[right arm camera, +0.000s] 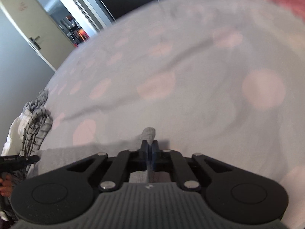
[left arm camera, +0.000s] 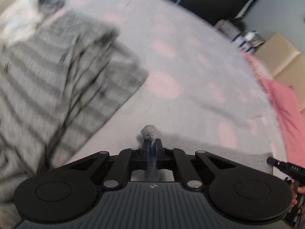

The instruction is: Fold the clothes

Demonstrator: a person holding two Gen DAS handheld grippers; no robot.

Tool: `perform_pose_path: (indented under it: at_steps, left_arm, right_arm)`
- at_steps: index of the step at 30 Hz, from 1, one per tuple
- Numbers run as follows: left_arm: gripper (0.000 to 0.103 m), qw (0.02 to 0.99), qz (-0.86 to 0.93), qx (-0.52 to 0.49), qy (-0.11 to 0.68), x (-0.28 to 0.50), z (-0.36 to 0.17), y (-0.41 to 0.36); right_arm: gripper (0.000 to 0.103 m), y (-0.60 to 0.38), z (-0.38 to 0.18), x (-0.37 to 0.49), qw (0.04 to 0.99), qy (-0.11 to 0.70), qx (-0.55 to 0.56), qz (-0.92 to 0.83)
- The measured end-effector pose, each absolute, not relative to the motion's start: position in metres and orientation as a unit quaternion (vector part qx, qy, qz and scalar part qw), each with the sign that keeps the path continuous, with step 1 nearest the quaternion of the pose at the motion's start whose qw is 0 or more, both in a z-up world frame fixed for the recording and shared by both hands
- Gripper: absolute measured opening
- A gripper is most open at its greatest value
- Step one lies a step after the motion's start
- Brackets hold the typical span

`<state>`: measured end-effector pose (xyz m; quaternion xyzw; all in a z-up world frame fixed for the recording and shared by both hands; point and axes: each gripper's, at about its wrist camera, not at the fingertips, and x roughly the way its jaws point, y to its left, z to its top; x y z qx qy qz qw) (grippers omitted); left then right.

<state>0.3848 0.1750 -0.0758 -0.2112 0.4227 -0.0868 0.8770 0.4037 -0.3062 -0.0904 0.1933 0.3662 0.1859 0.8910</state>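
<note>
On my far left a heap of grey-and-white striped knit clothes (left arm camera: pixel 57 72) lies rumpled on the bed's pale sheet with faded pink spots (left arm camera: pixel 181 66). It is blurred in the left wrist view, but I see no neat edges there, so I judge that pile is unfolded and waiting.

Next comes my left gripper (left arm camera: pixel 152 145). Its jaws are pressed together on a fold of plain light-grey fabric garment (left arm camera: pixel 149 131), a tuft of which pokes out past the tips while the rest runs back under the gripper body.

Further right, the right gripper (right arm camera: pixel 150 146) is likewise pinched shut on the same kind of grey cloth, a nub standing above its tips. A flat stretch of that cloth lies on the bed just to its left, toward the other gripper, so I take it that I hold one garment by two points along its near edge.

At the far right, a pink cloth (left arm camera: pixel 282 103) hangs off the bed's edge, with cardboard boxes (left arm camera: pixel 282 61) beyond.

By my reckoning the work is early: the garment is gripped, no fold made yet, and the striped heap, perhaps the pink piece too, is left.
</note>
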Motion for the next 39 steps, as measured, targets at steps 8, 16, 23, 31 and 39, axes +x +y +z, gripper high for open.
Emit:
perform_pose_path:
  at_steps: [8, 16, 23, 31, 39]
  left_arm:
    - [0.001, 0.881, -0.100, -0.217, 0.409, 0.399, -0.059, 0.189]
    - [0.001, 0.878, -0.050, -0.170, 0.445, 0.404, -0.083, 0.179]
    - [0.023, 0.861, -0.081, -0.169, 0.473, 0.377, -0.080, 0.171]
    - [0.020, 0.844, -0.090, -0.168, 0.502, 0.356, -0.094, 0.147]
    - [0.001, 0.863, -0.024, -0.129, 0.488, 0.358, -0.082, 0.157]
  right_arm:
    - [0.005, -0.320, -0.071, 0.401, 0.909, 0.348, 0.161, 0.165]
    - [0.022, -0.312, -0.106, 0.416, 0.888, 0.420, 0.136, 0.132]
    - [0.044, -0.334, -0.103, 0.397, 0.889, 0.422, 0.143, 0.109]
    - [0.042, -0.337, -0.110, 0.353, 0.870, 0.452, 0.135, 0.141]
    - [0.042, -0.332, -0.103, 0.325, 0.861, 0.474, 0.113, 0.144]
